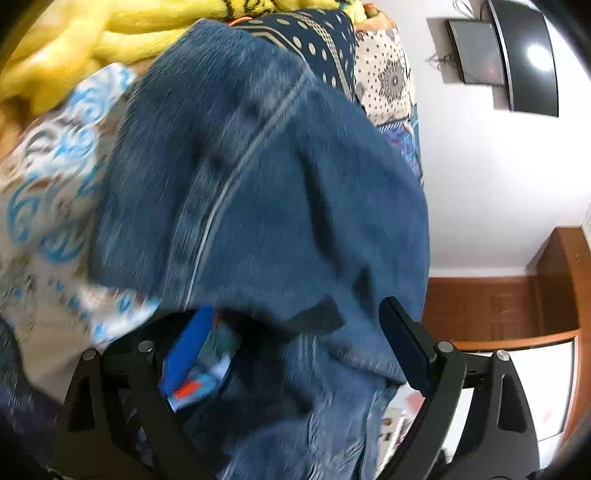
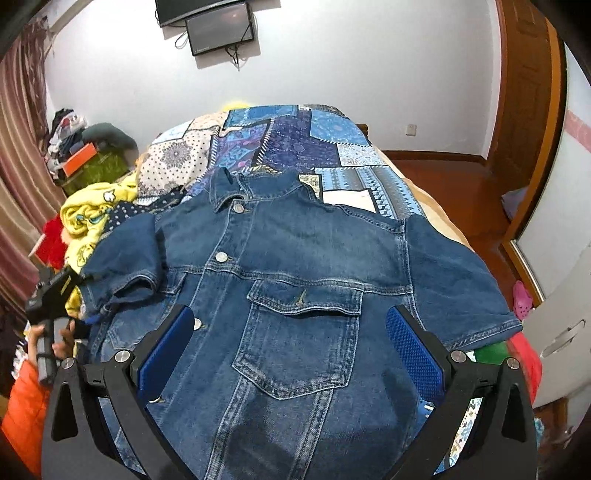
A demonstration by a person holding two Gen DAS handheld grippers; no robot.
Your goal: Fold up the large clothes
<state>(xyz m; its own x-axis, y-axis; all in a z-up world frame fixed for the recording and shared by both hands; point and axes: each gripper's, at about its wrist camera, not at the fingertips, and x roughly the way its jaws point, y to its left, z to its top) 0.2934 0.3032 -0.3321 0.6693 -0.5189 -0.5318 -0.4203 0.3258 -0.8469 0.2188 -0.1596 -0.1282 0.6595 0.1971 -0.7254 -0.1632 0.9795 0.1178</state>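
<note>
A blue denim short-sleeved jacket [image 2: 295,295] lies front up on the bed, collar away from me. My right gripper [image 2: 291,350] is open, hovering over the chest pocket [image 2: 299,332], holding nothing. My left gripper [image 2: 55,291] shows at the far left in the right wrist view, at the jacket's left sleeve [image 2: 125,258], which is folded inward. In the left wrist view the image is blurred; the left gripper [image 1: 295,347] has its fingers spread wide with denim [image 1: 258,184] draped between them.
A patchwork quilt [image 2: 295,147] covers the bed. Yellow clothing [image 2: 92,210] and other clothes lie at the left. A wall screen [image 2: 218,26], wooden door [image 2: 528,92] and white cabinet [image 2: 561,258] stand around.
</note>
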